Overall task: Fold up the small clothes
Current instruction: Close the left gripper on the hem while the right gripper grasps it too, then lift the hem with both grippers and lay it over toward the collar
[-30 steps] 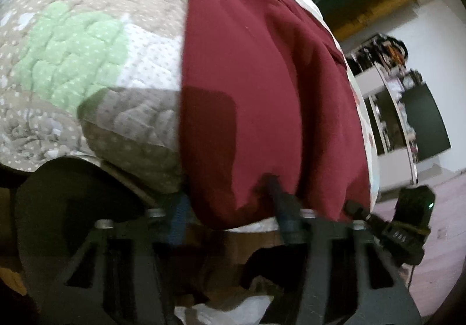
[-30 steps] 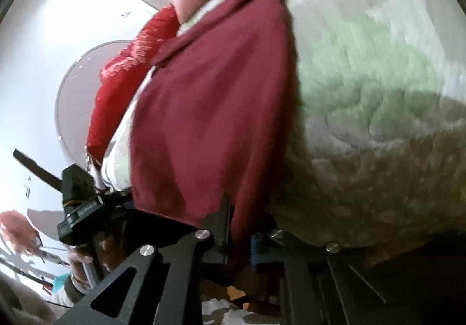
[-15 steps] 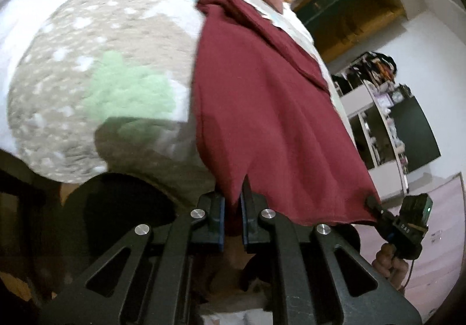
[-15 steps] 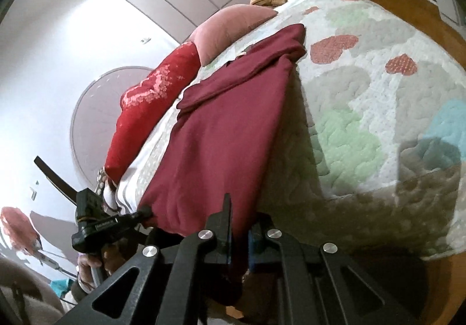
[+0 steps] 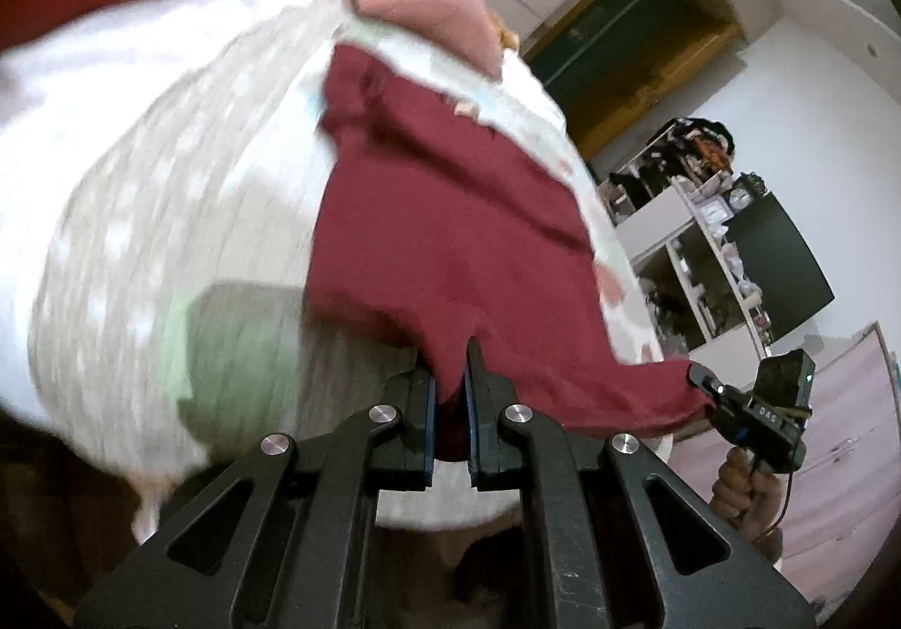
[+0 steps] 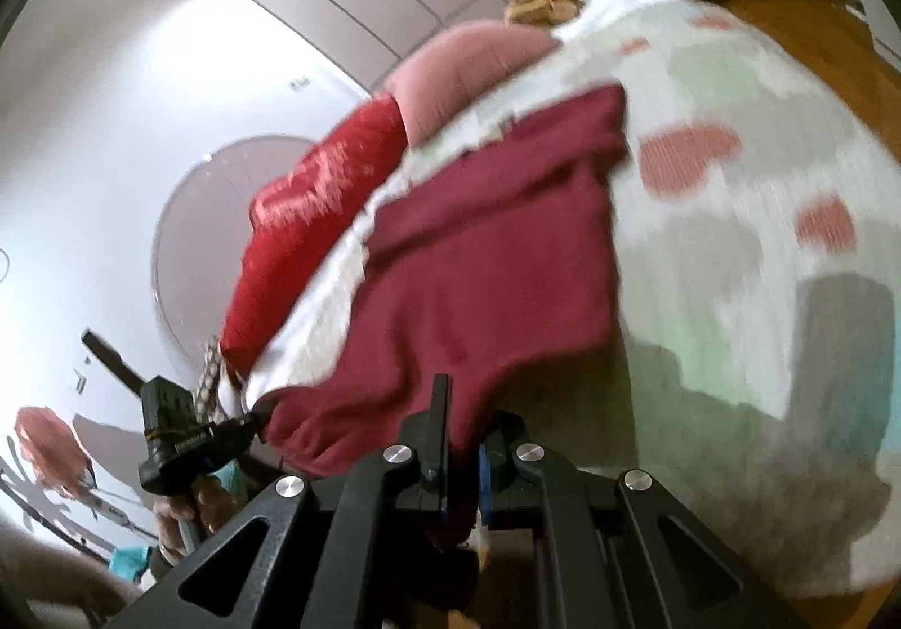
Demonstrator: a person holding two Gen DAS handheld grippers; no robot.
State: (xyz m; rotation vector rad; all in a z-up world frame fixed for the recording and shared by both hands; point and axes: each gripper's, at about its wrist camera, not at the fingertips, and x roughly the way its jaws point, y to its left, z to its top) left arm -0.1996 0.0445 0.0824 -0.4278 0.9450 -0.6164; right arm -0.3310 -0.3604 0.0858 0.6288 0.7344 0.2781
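1. Quilted bed cover [image 5: 169, 246] with heart patches carries my maroon garment [image 5: 450, 235], spread toward the pillows.
2. My left tongs [image 5: 450, 404] are clamped on its near hem; my right tongs [image 6: 462, 454] are clamped on the hem's other corner.
3. Only the right view shows the round wall panel [image 6: 186, 235]; only the left shows shelves [image 5: 704, 246].
4. Motion blur obscures the quilt pattern.
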